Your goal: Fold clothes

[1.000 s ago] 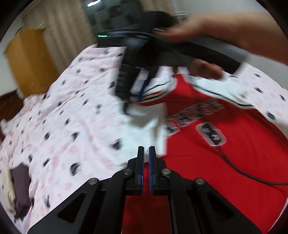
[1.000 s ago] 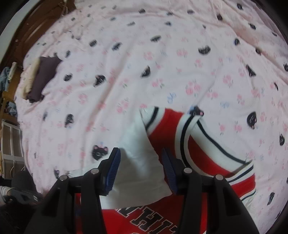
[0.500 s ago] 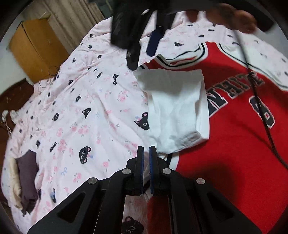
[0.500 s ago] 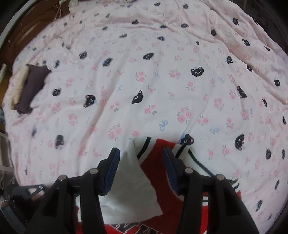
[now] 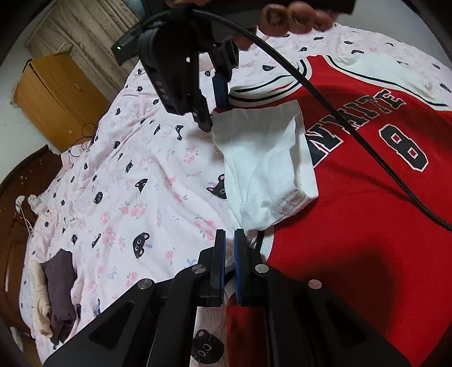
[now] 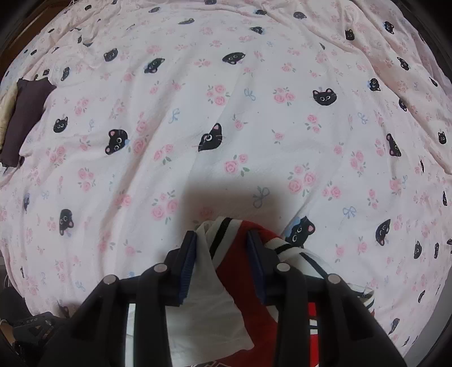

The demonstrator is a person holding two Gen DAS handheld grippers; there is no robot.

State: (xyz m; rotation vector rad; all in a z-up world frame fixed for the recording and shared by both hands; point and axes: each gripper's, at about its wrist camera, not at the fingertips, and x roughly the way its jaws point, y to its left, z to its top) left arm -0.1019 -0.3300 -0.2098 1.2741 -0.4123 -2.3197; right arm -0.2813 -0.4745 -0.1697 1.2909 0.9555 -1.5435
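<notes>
Left wrist view: red basketball jersey with white trim, black lettering and a number 8 (image 5: pixel 367 197) spread flat over the right half, from one to five o'clock, on a pale pink bedsheet printed with black cat faces and roses (image 5: pixel 127 197). White short sleeve (image 5: pixel 265 163) folded inward across the jersey's chest at centre. Left gripper (image 5: pixel 229 240) at six o'clock, clenched, a bit of the garment's side edge with black-and-white trim seemingly caught between its fingers, though hard to tell for sure. Right gripper (image 5: pixel 216 110) at twelve o'clock, pointed down at the sleeve's shoulder corner, a bare hand (image 5: pixel 293 17) above it and a black cable (image 5: pixel 353 135) trailing across the jersey toward four o'clock. Small folded stack of dark purple and cream clothes (image 5: pixel 53 299) at eight o'clock; orange wooden cabinet (image 5: pixel 59 98) at ten o'clock. Right wrist view: bedsheet (image 6: pixel 226 113) filling the frame. Right gripper (image 6: pixel 221 242) at six o'clock, jaws closing, straddling the shoulder corner where white sleeve (image 6: pixel 203 296) meets red jersey (image 6: pixel 243 282); fabric between the blue pads (image 6: pixel 188 265), not yet pinched. Folded stack (image 6: pixel 25 118) at nine o'clock.
</notes>
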